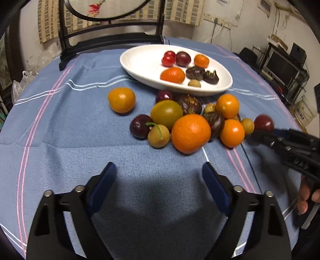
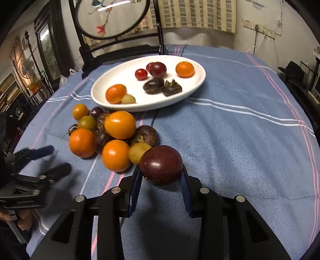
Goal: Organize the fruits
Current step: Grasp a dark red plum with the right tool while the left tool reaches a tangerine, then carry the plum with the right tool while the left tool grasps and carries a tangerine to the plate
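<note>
A white oval plate [image 1: 140,66] [image 2: 112,82] at the back of the table holds several fruits: oranges, red and dark ones. A pile of loose fruits lies in front of it, with a large orange [image 1: 191,133] [image 2: 82,142] at its near side and one orange fruit [image 1: 121,100] apart on the left. My right gripper [image 2: 161,175] is shut on a dark red plum [image 2: 161,165] [image 1: 264,123] at the pile's right edge. My left gripper [image 1: 159,172] [image 2: 54,158] is open and empty, a little short of the pile.
A blue striped cloth [image 1: 80,140] covers the round table. A dark wooden stand with a round embroidered screen [image 2: 112,18] stands behind the plate. Shelves and clutter line the room's walls beyond the table edge.
</note>
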